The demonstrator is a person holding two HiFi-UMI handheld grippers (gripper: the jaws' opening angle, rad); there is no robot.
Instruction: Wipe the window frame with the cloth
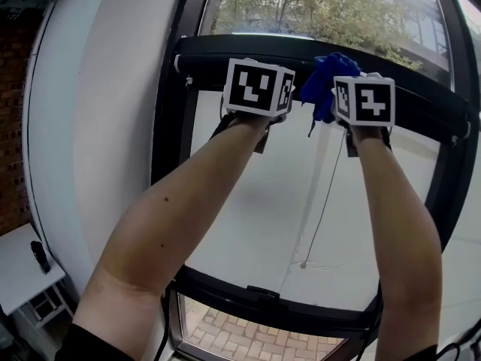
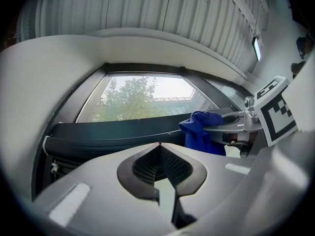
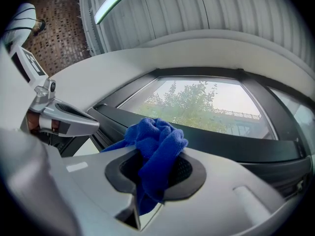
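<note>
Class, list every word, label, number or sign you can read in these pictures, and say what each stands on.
No readable text anywhere.
The left marker cube and right marker cube carry only black-and-white square patterns, not letters.
The blue cloth and window frame bear no print.

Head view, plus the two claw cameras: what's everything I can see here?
Cloth: one, blue, up at the frame's crossbar.
Window frame: one, black, centre.
Trees: green, outside beyond the glass.
Wall: white, left of the frame.
Table: one, white, lower left, with a small dark object on it.
Brick paving: reddish, outside below.
Left claw: shut, empty, beside the cloth.
Right claw: shut on the cloth.
Marker cubes: two, black-and-white, one per claw.
Arms: two, bare, raised.
</note>
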